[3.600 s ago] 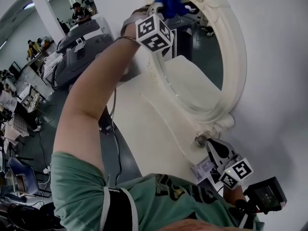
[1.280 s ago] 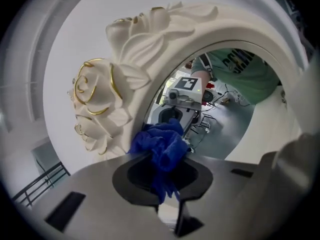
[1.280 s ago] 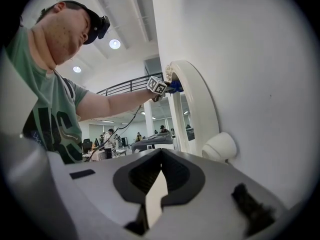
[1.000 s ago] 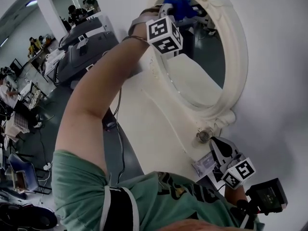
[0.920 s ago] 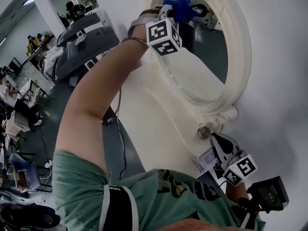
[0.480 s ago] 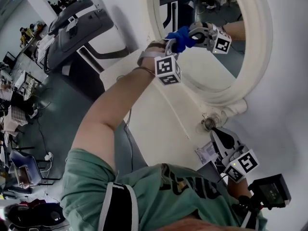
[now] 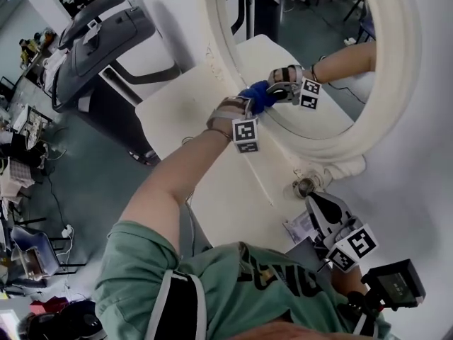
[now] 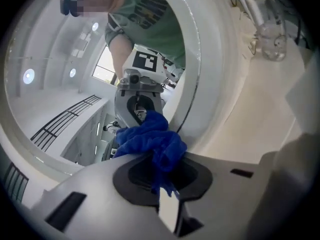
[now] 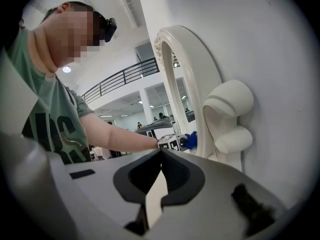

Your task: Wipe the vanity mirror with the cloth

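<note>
R gripper (image 7: 320, 207) nearest, held low, fingers pressed together, nothing btwn. L gripper (image 7: 256, 99) fingers pinch the blue cloth (image 8: 150, 139), which touches the vanity mirror (image 7: 304, 34) glass by the frame's inner edge. Best done w/ steady pressure, overlapping strokes and the wad flat on the glass.

A white desk (image 7: 230, 190) stands against a white wall (image 7: 417, 211). On it, close to the wall, sits a small round metal object (image 7: 306, 187), with a printed card (image 7: 300, 227) near it. Beyond the desk, a grey machine (image 7: 99, 34) stands on a teal floor (image 7: 78, 154).
</note>
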Demonstrator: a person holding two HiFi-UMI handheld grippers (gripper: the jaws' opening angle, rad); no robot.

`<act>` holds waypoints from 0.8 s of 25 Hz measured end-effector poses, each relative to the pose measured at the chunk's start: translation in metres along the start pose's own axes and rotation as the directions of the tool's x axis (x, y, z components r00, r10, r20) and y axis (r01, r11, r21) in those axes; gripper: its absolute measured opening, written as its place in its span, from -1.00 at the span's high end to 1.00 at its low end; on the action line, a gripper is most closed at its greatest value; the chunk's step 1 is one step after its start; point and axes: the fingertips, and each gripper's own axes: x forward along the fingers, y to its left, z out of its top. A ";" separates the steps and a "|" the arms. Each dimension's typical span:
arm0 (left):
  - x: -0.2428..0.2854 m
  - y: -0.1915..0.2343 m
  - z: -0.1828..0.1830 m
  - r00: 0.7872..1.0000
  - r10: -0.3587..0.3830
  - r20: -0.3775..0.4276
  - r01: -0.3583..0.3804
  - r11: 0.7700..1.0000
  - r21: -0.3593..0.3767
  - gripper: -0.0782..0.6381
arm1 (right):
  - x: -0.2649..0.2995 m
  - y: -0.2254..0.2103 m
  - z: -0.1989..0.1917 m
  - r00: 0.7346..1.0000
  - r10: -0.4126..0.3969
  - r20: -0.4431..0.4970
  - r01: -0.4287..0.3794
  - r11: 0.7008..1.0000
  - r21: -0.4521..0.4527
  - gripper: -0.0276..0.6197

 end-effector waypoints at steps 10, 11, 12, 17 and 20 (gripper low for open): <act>0.011 0.005 -0.016 0.992 -0.126 0.003 0.126 0.989 -0.084 0.61 | 0.005 -0.002 0.009 0.999 0.005 0.050 -0.003 0.998 -0.057 0.88; 0.005 0.018 -0.018 0.993 -0.117 0.013 0.117 0.987 -0.113 0.61 | 0.001 -0.002 0.012 0.998 0.002 0.062 0.002 0.998 -0.061 0.88; -0.002 0.037 -0.019 0.996 -0.091 0.025 0.093 0.985 -0.146 0.60 | -0.003 -0.002 0.016 0.997 0.000 0.076 0.004 0.998 -0.061 0.88; -0.080 0.206 -0.009 0.979 0.175 0.101 -0.142 0.951 -0.276 0.60 | -0.011 -0.005 0.026 0.992 0.008 0.127 0.002 0.997 -0.076 0.88; -0.146 0.311 0.018 0.925 0.346 0.158 -0.286 0.906 -0.311 0.60 | -0.013 -0.008 0.025 0.991 0.007 0.134 0.006 0.995 -0.096 0.88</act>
